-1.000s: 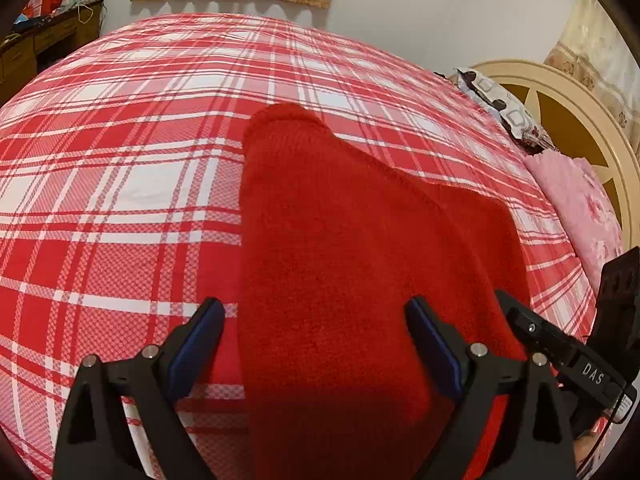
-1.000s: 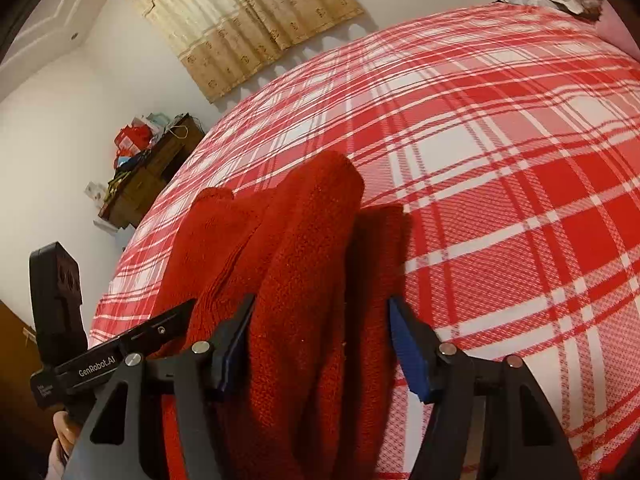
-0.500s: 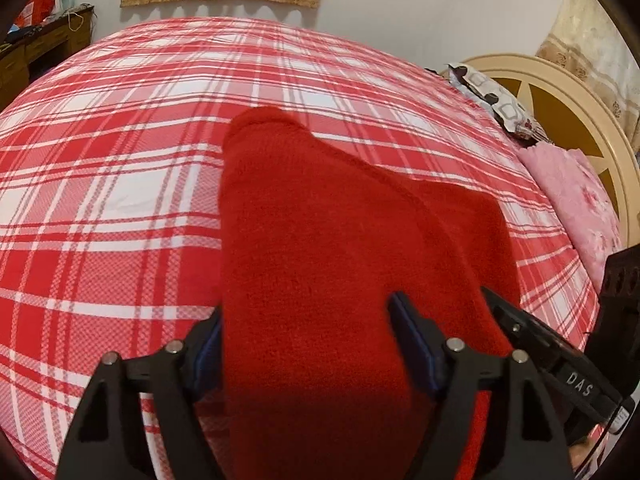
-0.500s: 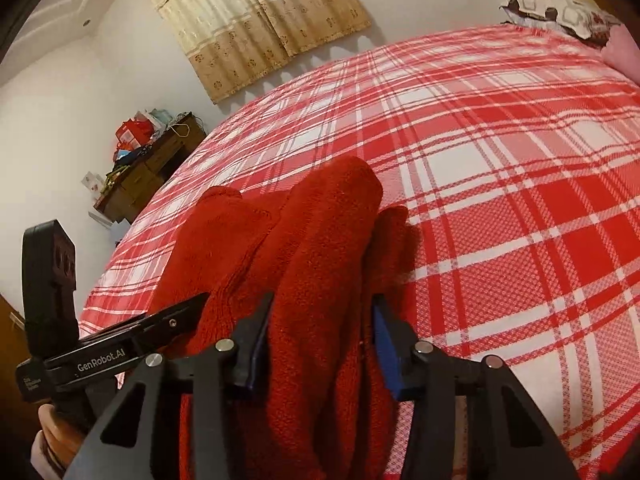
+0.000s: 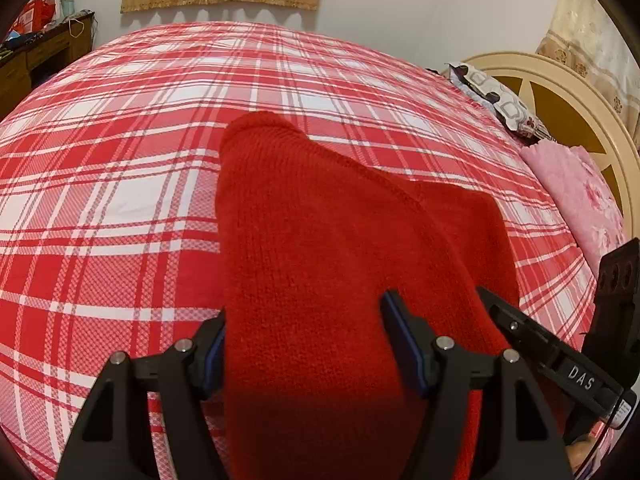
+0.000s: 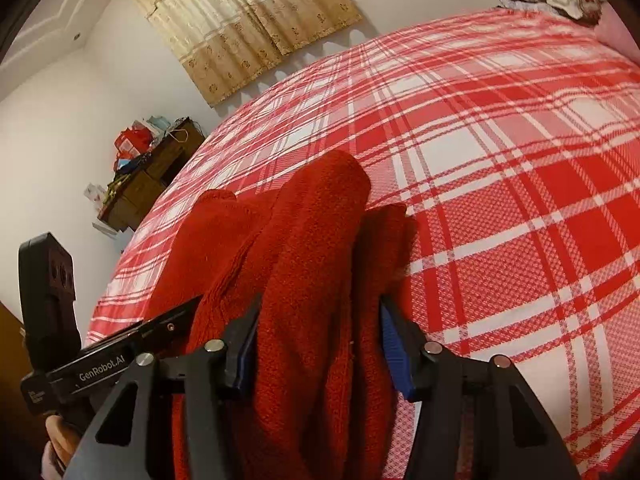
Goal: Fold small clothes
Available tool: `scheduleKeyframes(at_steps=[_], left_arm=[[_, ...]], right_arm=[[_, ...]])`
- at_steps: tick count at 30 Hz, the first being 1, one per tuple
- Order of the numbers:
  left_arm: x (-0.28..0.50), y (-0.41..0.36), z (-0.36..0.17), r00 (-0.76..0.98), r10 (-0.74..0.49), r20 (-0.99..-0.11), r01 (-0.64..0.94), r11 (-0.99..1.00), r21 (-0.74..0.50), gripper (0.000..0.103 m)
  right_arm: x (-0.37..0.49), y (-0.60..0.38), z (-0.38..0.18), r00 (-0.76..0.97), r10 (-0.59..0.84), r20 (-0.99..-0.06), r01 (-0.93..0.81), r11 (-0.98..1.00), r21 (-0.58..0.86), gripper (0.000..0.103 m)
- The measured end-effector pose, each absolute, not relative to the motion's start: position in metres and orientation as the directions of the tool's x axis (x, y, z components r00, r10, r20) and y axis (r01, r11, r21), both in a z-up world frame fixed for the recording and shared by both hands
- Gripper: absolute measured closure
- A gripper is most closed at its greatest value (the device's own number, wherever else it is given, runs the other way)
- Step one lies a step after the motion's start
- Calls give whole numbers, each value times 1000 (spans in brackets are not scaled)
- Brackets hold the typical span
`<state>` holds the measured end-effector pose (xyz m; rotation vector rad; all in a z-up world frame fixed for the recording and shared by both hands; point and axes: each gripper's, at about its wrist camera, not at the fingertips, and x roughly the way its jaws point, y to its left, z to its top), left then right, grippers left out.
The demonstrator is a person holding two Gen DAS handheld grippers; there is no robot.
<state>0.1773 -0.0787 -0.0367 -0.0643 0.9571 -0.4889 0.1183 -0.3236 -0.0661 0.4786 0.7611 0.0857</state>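
Both the left gripper point(image 5: 308, 348) and the right gripper point(image 6: 320, 344) pinch the red knitted garment point(image 5: 320, 248) on the red-and-white checked bed point(image 5: 120, 160); a pink flowery pillow point(image 5: 580, 192) lies far right.

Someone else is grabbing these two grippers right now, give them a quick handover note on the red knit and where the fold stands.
Left gripper: jaws closed in on the red knit garment, fabric filling the gap between them.
Right gripper: likewise clamped on a bunched part of the same garment, close beside the left one.
The garment lies on the plaid bedspread, doubled over, with a rounded end pointing away.
Done: at least one fold is in.
Left: probably lay the held edge down, flatten it, then release both grippers.
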Motion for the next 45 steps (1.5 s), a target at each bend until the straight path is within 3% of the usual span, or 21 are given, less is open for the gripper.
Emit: scheduleKeyframes(at_steps=[4,9,15,19,25,27,31,34,40,45], left_arm=[[178,-78,-36,477,-429,-767,373,889,-266,34],[174,-81,-33,491,-423,-761,384,890,-247,45],[171,-81,-27,485,-413,-771,380,893,-240,57],[166,-83,-22,455,-411,-790,397,888,-233,59],[172,-91,-29,446,-388,-807,389,896,-215,40],[177,-89,-32,431,-398,-810,378,895,-239,35],[183,-83,-38,396,-435,-809,349,886,-306,31],[179,-85,-37,405,-437,-803,360,883,-300,31],[173,-92,-35,438,-429,-790,392,882,-261,40],[161,-101,-28,499,-390,-774,431,886,-169,58]], right_arm=[[117,-317,-61,733,216,-645,89,910,406,59],[111,-308,-56,747,156,-646,106,932,347,65],[99,-308,-46,759,138,-636,137,922,363,70],[82,-311,-36,770,159,-618,135,906,401,71],[83,-324,-51,751,169,-638,168,886,432,72],[88,-328,-54,748,192,-635,160,877,453,68],[101,-342,-65,727,236,-644,187,835,517,43],[110,-348,-69,726,278,-630,166,818,551,43],[113,-332,-67,713,273,-646,121,859,497,63],[105,-310,-51,730,152,-667,141,920,365,69]])
